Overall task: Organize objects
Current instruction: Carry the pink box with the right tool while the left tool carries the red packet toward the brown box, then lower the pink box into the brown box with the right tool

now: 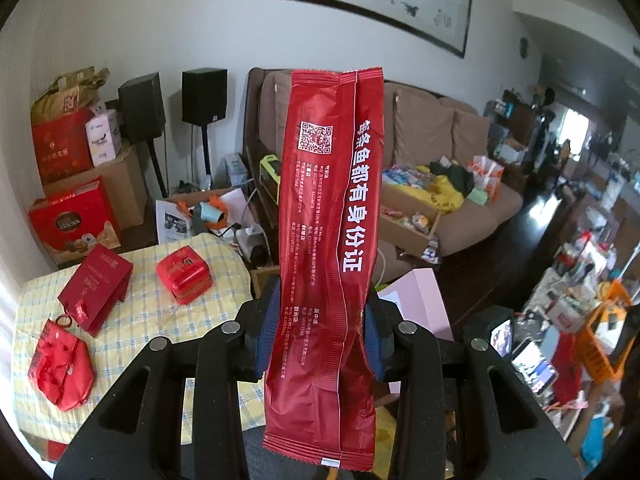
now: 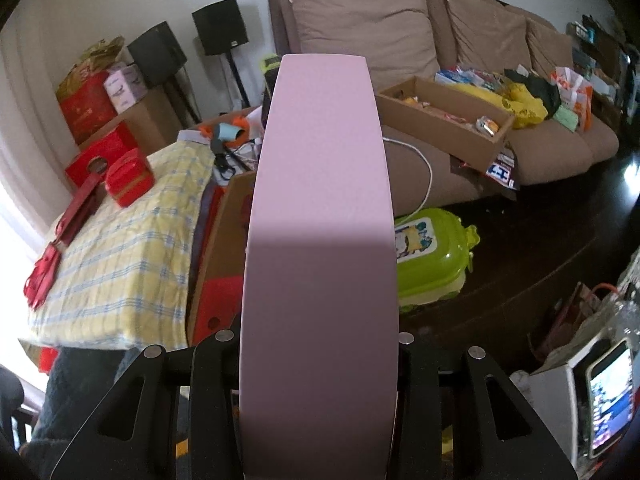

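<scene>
In the left wrist view a long red foil packet [image 1: 328,240] with white lettering and a QR code stands upright. My left gripper [image 1: 320,336] is shut on its lower half, the blue pads [image 1: 267,332] pressing both edges. In the right wrist view a flat pink box [image 2: 320,220] rises between the jaws of my right gripper [image 2: 320,344], which is shut on it; the box hides the pads. A corner of the pink box [image 1: 416,296] shows in the left view too. On the yellow checked tablecloth [image 1: 160,312] lie a red tin [image 1: 184,274], a red gift bag [image 1: 96,288] and a red pouch [image 1: 60,368].
A brown sofa [image 2: 400,40] holds an open cardboard box of snacks [image 2: 444,120] and bags. A green plastic case [image 2: 432,256] lies on the dark floor. Speakers [image 1: 204,96] and stacked red gift boxes [image 1: 72,220] stand at the wall. A phone [image 2: 610,396] is propped at the right.
</scene>
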`<state>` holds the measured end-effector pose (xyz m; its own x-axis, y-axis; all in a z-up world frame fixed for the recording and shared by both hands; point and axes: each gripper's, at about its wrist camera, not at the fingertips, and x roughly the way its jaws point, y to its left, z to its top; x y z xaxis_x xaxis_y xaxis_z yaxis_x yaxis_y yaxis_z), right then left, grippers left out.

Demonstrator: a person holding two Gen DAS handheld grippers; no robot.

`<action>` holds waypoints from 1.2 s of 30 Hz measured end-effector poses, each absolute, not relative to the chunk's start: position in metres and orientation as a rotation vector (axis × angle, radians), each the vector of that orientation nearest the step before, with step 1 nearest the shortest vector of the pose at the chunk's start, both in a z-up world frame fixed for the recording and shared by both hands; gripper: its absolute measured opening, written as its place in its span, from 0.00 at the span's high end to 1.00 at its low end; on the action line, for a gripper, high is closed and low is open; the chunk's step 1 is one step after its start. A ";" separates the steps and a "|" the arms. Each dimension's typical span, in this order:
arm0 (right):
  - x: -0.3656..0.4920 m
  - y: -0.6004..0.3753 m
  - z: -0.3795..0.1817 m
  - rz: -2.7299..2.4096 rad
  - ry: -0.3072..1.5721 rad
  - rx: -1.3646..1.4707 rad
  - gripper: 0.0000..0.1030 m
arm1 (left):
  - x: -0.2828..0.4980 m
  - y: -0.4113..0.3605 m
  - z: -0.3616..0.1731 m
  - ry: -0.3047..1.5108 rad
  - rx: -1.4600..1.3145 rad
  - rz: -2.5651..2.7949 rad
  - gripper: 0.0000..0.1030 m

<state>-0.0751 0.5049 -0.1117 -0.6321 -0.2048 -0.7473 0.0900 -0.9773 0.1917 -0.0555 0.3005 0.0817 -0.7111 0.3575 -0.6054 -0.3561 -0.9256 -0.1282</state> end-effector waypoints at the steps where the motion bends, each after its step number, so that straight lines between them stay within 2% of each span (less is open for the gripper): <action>1: -0.078 0.504 -0.118 -2.692 -0.212 1.265 0.62 | -0.058 0.302 0.077 -0.019 -0.933 2.583 0.66; 4: -0.083 0.500 -0.139 -2.697 -0.173 1.306 0.62 | -0.060 0.307 0.069 -0.036 -0.954 2.560 0.66; 7: -0.088 0.495 -0.159 -2.688 -0.121 1.352 0.62 | -0.060 0.310 0.060 0.020 -0.966 2.568 0.66; 11: -0.085 0.491 -0.157 -2.705 -0.096 1.276 0.62 | -0.067 0.305 0.042 0.003 -1.025 2.586 0.65; 16: -0.088 0.486 -0.165 -2.672 -0.164 1.237 0.62 | -0.077 0.295 0.027 -0.061 -1.090 2.568 0.65; 24: -0.095 0.493 -0.181 -2.646 -0.232 1.324 0.62 | -0.080 0.289 0.016 -0.037 -1.111 2.577 0.65; 36: -0.103 0.475 -0.202 -2.521 -0.196 1.461 0.61 | -0.084 0.286 -0.003 -0.052 -1.184 2.567 0.64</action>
<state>-0.1026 0.4752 -0.2017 -0.4814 -0.2558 -0.8383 0.1233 -0.9667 0.2242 -0.0844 0.2860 -0.0026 -0.6089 0.2958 -0.7360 -0.2660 -0.9503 -0.1619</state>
